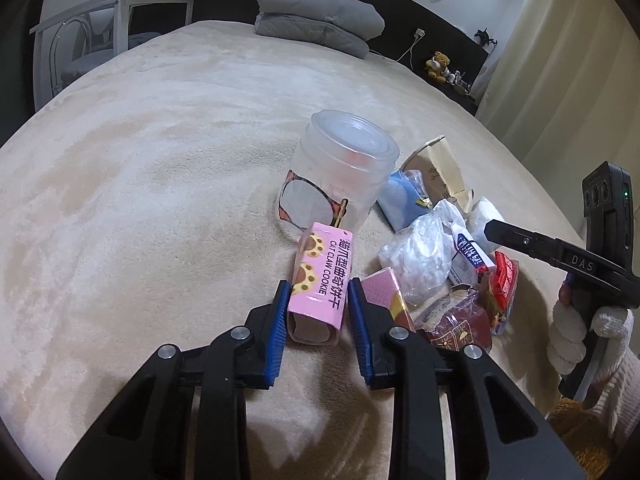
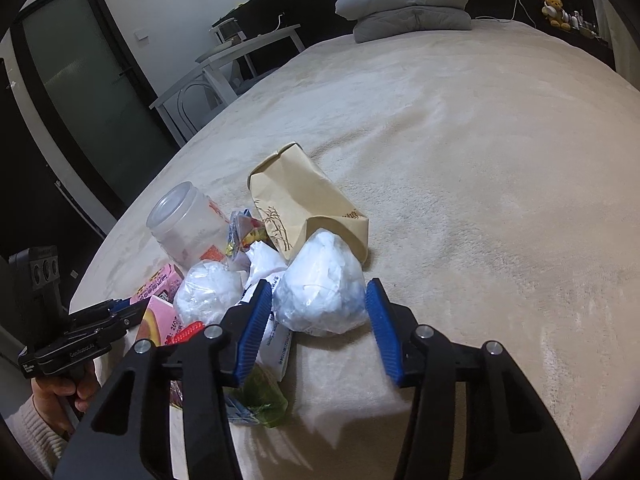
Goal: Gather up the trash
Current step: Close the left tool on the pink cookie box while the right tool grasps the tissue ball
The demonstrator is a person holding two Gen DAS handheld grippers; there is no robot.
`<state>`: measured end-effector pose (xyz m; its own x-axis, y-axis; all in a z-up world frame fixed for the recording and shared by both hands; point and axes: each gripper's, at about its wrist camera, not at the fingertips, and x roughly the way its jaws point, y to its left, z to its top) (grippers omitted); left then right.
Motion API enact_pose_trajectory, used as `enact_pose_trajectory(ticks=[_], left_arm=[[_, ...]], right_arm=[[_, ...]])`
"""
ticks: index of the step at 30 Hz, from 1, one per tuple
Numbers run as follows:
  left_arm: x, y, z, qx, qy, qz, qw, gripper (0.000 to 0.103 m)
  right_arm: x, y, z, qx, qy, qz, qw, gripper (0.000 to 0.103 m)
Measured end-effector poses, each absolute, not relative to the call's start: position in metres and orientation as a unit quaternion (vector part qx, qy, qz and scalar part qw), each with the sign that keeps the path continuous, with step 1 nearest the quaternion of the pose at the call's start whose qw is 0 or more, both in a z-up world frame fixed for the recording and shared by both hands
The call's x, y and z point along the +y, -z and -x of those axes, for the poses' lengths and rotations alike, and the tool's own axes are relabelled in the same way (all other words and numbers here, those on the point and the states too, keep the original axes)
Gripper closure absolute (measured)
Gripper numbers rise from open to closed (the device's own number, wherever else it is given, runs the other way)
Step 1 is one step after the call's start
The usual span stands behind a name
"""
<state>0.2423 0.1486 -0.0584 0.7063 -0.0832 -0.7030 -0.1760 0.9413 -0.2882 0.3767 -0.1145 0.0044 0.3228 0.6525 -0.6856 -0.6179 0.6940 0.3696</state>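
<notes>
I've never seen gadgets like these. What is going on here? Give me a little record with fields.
surface: beige plush bed cover
left gripper: jaws closed on the pink cardboard cookie box
right gripper: jaws either side of the white crumpled plastic bag ball; grip unclear
also in pile: clear plastic lidded jar, brown paper bag
far end: folded grey quilt

A pink cookie box (image 1: 320,280) lies flat on the bed. At its 2 o'clock sits a heap of crumpled white plastic bags (image 1: 416,256) and wrappers.
</notes>
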Motion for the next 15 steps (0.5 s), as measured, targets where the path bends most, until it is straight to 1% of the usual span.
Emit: enact_pose_trajectory(ticks=[3,15], left_arm=[[0.149,0.054,-0.238,0.375,-0.027,0.168,0.911,0.075],[0.150,0.024,-0.214,0.324,-0.036,0.169,0.930,0.075]], right_arm=[[-0.117,-0.009,-0.372,0.426,-0.391,-0.018,0.816,0.058],[-0.136,-0.034,-0.342,0.401,-0.393,-0.015,0.827,0.061]])
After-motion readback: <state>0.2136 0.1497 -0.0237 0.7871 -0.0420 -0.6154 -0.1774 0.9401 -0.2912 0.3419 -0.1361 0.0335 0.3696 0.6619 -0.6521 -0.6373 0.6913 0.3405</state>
